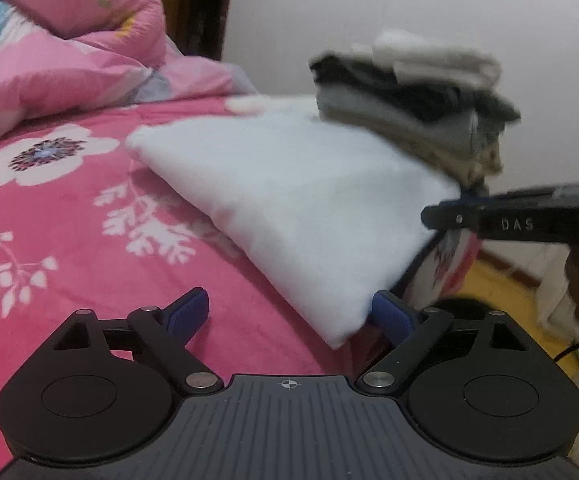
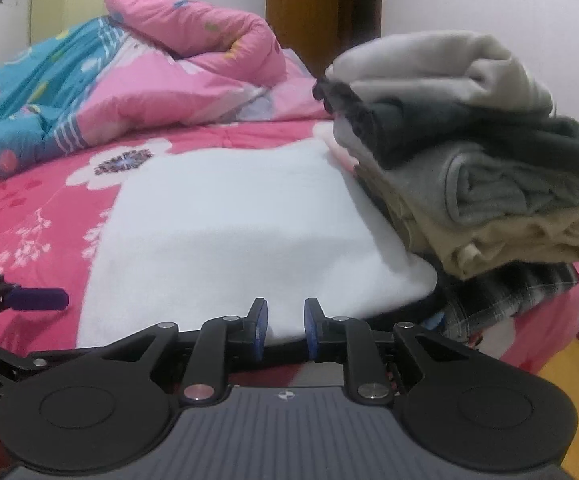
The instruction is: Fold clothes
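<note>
A folded white garment (image 1: 289, 200) (image 2: 229, 232) lies flat on the pink flowered bed sheet (image 1: 69, 220) (image 2: 29, 220). My left gripper (image 1: 289, 312) is open wide just above the sheet, and the garment's near corner lies between its fingers without touching the pads. My right gripper (image 2: 286, 322) stands at the garment's near edge, its blue pads a narrow gap apart and open. White cloth shows in that gap with no pad pressing on it. The right gripper (image 1: 433, 216) also shows side-on at the garment's right edge. One left finger (image 2: 37, 299) pokes in from the left.
A stack of folded grey, dark and beige clothes (image 1: 409, 112) (image 2: 469, 160) sits right beside the white garment, on a plaid piece (image 2: 509, 296). A bunched pink and blue quilt (image 1: 69, 40) (image 2: 149, 72) fills the back. The bed edge drops to a yellow floor (image 1: 509, 292).
</note>
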A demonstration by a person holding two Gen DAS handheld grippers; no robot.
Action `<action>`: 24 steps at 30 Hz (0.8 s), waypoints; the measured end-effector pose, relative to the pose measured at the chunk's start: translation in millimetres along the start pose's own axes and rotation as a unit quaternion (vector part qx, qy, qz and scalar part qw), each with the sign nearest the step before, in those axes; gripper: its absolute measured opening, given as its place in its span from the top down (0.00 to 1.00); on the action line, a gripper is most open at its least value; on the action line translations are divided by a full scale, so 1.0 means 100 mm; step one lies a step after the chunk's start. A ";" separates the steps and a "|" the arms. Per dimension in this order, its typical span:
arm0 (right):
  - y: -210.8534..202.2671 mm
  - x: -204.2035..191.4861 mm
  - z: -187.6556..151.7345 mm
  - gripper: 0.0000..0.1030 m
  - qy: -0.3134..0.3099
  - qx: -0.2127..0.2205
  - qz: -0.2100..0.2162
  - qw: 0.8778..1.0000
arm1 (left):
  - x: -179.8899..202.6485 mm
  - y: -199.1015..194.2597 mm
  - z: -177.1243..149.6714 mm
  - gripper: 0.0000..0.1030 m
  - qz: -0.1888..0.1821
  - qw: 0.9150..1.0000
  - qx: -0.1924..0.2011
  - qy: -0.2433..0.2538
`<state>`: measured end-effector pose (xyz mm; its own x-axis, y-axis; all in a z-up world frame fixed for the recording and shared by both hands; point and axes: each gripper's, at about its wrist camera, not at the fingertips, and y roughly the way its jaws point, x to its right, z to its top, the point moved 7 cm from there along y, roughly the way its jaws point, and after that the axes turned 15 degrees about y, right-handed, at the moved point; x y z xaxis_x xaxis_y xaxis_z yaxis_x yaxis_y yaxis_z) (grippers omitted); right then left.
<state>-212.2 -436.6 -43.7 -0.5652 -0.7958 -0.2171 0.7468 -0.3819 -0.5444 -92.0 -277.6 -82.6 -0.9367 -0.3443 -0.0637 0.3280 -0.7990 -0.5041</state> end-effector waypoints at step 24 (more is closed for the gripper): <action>1.23 -2.04 -0.14 0.90 -0.518 -0.096 0.129 0.840 | -2.12 0.99 0.44 0.40 -0.052 0.956 0.018 -0.287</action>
<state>-10.1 -314.9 -78.2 0.2890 -0.8603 0.4200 0.6715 -0.1306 -0.7294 144.5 -305.0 -81.0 -0.7461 -0.4673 0.4743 0.2503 -0.8569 -0.4506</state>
